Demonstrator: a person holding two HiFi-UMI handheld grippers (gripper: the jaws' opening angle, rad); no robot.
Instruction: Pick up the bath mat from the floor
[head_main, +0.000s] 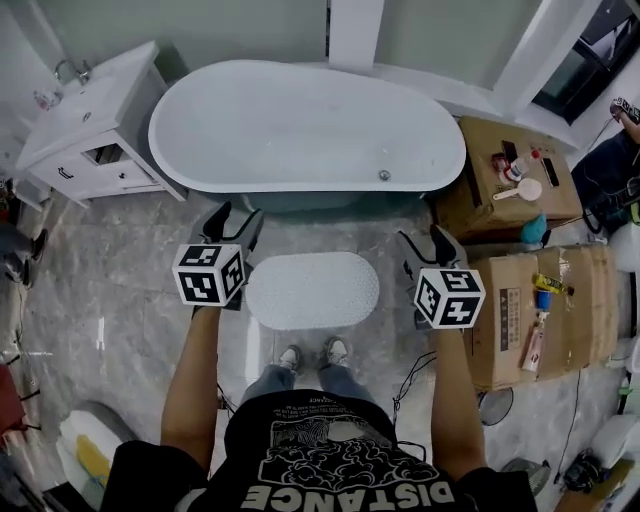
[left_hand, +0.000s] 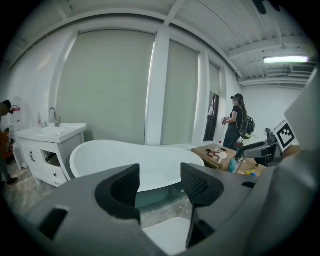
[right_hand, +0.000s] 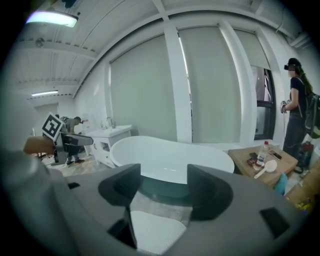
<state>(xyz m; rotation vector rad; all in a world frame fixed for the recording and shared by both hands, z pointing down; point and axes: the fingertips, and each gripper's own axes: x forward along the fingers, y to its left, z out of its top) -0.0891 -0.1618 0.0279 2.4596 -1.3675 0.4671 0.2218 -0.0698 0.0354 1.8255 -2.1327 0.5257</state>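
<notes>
Bath mat (head_main: 312, 290) lying flat on the floor (head_main: 120, 300) just before the bathtub (head_main: 300, 125), left tool (head_main: 238, 216) and right tool (head_main: 422, 238) hovering either side, both jaws apart, nothing gripped

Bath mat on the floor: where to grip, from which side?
Take the bath mat by its two rounded short ends, left gripper at the left end, right gripper at the right, each coming in low from outside. It lies flat, long axis across, between both open grippers, so only the thin edge is likely pinchable.
</notes>
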